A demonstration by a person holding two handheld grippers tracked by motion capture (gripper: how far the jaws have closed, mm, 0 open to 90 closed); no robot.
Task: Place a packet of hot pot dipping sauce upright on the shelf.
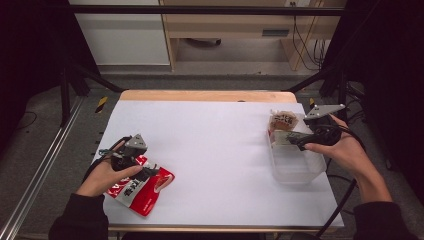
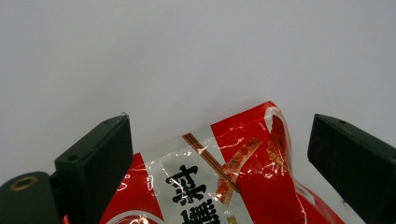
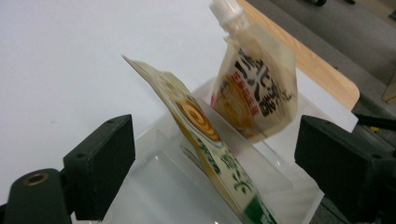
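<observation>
High view: the white counter has a bare middle, with things at its two ends. At the near left lies a red snack bag, flat on the counter with its near corner close to the edge. The person's left hand rests over the bag's left part and carries the left hand-held gripper, which points right along the bag. In the left gripper view its two black jaws stand wide apart, one on each side of the bag's top end; neither pad presses on the foil, so this gripper is released and the bag simply lies between the jaws.

At the right end sits a clear plastic tub, close to the counter's right edge. Leaning in its far end are a tan spouted pouch and, just beside it, a flat cream and green packet that stands on edge and tilts against the tub's wall. The right hand holds the right hand-held gripper over the tub's far part, pointing left. In the right gripper view its jaws stand wide apart, with the packet between them but untouched by either pad; this gripper is released too.
</observation>
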